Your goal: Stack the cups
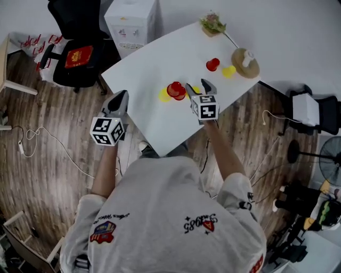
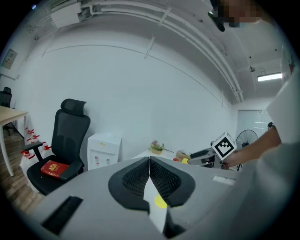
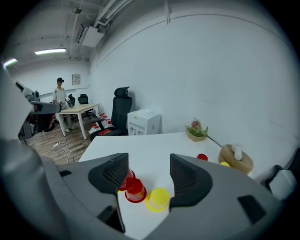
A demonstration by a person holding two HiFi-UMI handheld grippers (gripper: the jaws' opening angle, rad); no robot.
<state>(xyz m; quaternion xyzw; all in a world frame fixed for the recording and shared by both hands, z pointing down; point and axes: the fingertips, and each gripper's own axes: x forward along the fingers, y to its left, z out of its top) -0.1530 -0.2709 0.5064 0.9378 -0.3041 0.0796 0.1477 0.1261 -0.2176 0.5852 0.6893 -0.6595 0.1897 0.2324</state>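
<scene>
"What sort of place is this?"

"An office. There's a black swivel chair (image 1: 74,16) by a white water dispenser (image 1: 132,21), a white bench (image 1: 154,106), a plank floor (image 1: 32,181) with loose cables (image 1: 48,141), strip lights (image 3: 49,51) overhead and another desk (image 3: 80,109) further back."

Two red cups (image 3: 135,191) stand mouth-down together on the bench (image 1: 154,69), a yellow cup (image 3: 157,199) just beside. Farther back sit a lone red cup (image 1: 212,64) and a lone yellow cup (image 1: 229,71).
</scene>
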